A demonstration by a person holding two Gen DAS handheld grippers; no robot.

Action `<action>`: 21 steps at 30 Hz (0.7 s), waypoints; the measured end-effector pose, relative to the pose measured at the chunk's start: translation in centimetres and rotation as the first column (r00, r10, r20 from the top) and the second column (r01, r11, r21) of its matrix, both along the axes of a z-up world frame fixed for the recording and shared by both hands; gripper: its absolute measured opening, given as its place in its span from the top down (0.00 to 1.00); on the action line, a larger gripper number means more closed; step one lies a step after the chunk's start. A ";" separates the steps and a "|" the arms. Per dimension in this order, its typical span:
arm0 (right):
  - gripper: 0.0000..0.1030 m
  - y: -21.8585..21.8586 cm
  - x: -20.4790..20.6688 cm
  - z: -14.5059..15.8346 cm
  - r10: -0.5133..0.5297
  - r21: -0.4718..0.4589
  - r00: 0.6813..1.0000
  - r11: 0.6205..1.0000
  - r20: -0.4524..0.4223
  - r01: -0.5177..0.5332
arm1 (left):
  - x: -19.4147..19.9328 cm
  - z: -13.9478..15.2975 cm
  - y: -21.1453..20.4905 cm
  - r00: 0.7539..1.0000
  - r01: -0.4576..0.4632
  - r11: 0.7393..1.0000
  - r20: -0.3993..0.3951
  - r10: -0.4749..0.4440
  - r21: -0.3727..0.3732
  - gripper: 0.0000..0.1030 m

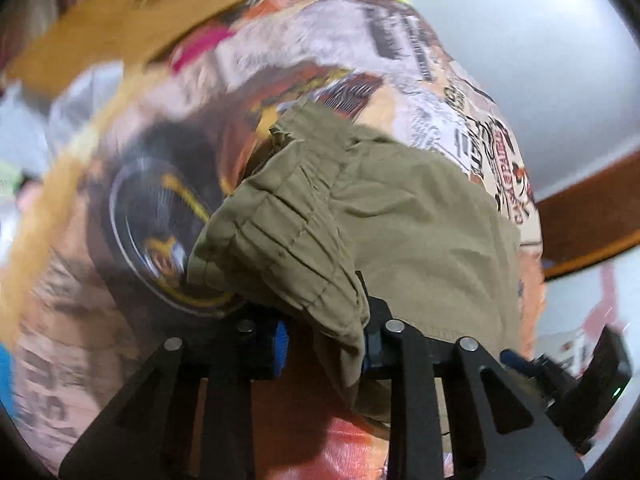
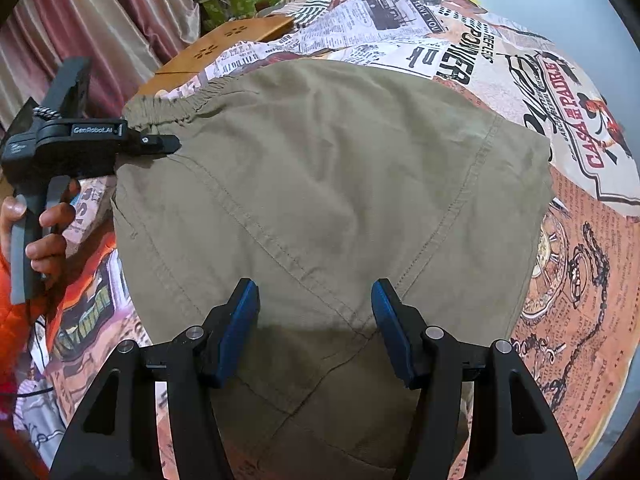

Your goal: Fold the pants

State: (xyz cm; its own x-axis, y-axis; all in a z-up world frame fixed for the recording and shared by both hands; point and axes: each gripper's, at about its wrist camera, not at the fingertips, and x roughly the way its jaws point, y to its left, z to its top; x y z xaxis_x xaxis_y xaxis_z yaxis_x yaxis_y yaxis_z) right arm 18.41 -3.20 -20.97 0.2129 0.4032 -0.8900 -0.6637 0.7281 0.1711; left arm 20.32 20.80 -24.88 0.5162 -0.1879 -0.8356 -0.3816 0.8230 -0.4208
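Both tongs differ: I see my left gripper [image 1: 324,344] pinching the gathered waistband of the khaki pants [image 2: 320,200], while my right gripper [image 2: 316,328] hovers half-open over the fabric, which lies spread across a newspaper-print bedspread [image 2: 580,240].

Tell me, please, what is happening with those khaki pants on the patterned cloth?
A person is folding the khaki pants on the newspaper-print cloth. The left hand-held gripper has pinched the waistband corner and holds it raised. The right hand-held gripper hovers open over the pants, gripping nothing.
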 end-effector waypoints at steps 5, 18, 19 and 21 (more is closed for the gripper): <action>0.46 -1.0 0.2 0.3 -0.026 0.041 0.999 0.999 -0.030 0.027 | -0.5 4.3 -1.9 0.995 0.059 0.986 0.071 -0.071 0.158 0.76; 0.45 -11.2 0.3 1.8 -0.280 0.105 0.958 0.953 -0.060 0.285 | 1.2 14.1 -10.4 0.932 0.217 0.868 0.169 -0.320 0.447 0.76; 0.45 -11.8 0.3 1.4 -0.294 0.101 0.953 0.948 -0.073 0.301 | 1.3 14.5 -11.1 0.926 0.226 0.861 0.173 -0.335 0.457 0.76; 0.45 -12.5 0.2 0.4 -0.308 0.082 0.947 0.945 -0.095 0.315 | 1.5 15.2 -12.7 0.912 0.248 0.848 0.181 -0.367 0.468 0.76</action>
